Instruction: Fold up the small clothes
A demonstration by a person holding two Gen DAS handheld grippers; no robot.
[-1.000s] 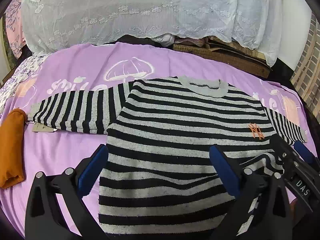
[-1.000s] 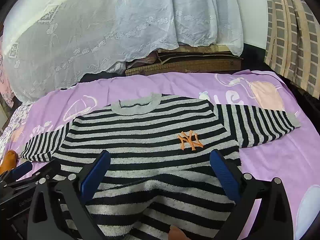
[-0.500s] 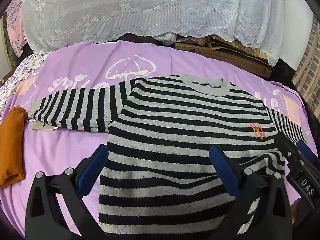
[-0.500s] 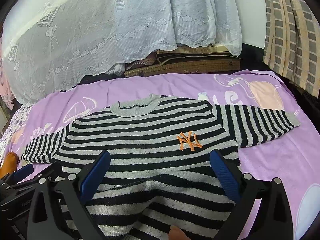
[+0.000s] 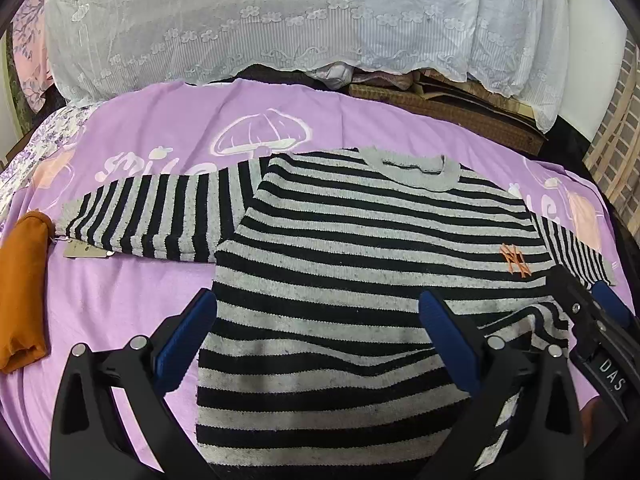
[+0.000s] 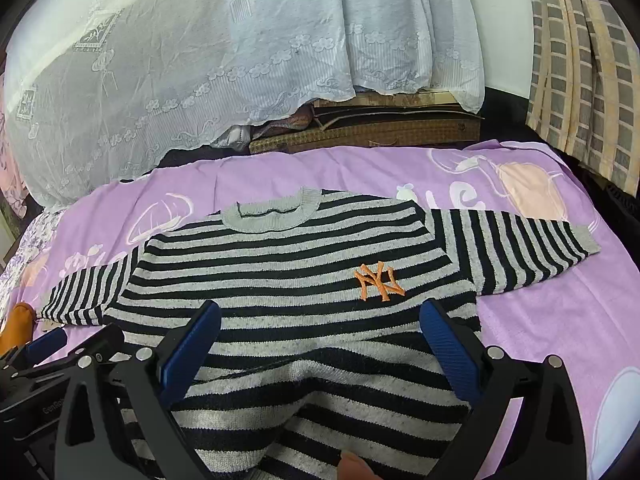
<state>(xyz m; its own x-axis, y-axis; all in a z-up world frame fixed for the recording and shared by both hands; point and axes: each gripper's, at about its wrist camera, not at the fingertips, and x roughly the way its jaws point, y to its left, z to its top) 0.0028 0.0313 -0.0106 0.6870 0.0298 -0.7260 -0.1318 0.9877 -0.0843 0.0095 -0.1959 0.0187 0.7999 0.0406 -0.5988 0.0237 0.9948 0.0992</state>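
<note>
A black-and-grey striped sweater (image 5: 360, 264) (image 6: 296, 272) with an orange logo (image 6: 378, 282) lies face up on the purple sheet, both sleeves spread sideways. Over its lower left part my left gripper (image 5: 318, 332) stands open with nothing between the blue pads. The right gripper (image 6: 320, 340) hovers open over the lower right part, where the hem is rumpled into a fold (image 6: 280, 364). Each gripper shows at the edge of the other view: the right gripper (image 5: 600, 320) and the left gripper (image 6: 60, 348). A fingertip (image 6: 354, 466) peeks in at the bottom.
An orange folded garment (image 5: 22, 284) lies at the left edge of the purple sheet (image 5: 120, 304). A paper tag (image 5: 86, 250) hangs at the left cuff. White lace cloth (image 5: 280, 20) drapes behind, with brown mats (image 6: 380, 128) under it and a checked curtain (image 6: 580, 60) on the right.
Both views have pulled slightly back and up, so the sweater sits a little lower and farther in frame. The sweater itself lies unchanged and both grippers stay open.
</note>
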